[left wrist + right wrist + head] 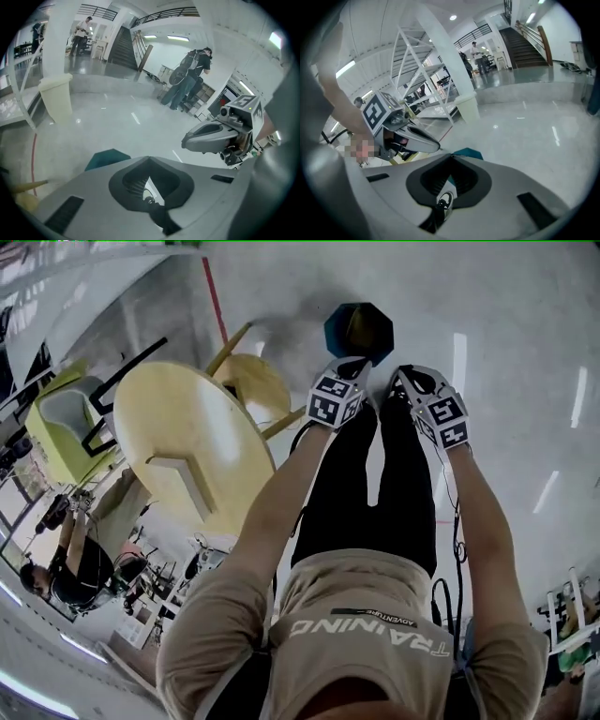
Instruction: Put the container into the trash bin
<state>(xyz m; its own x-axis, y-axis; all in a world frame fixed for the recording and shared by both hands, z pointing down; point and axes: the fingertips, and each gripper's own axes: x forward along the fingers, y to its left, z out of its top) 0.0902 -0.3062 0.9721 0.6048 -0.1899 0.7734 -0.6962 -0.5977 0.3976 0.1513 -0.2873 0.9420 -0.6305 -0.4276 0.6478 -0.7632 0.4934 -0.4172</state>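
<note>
A round yellow table (187,442) is standing on the pale floor (525,324). A wooden stool (251,381) is sitting just beside it, and a yellow-green armchair (61,423) is at its other side. A red line (216,298) is running across the floor. A person in black (75,563) is raising an arm near the armchair. Farther off, two people (187,79) are standing together, well right of a staircase (121,47). A white rack (417,70) is rising beside a pillar (445,56).
</note>
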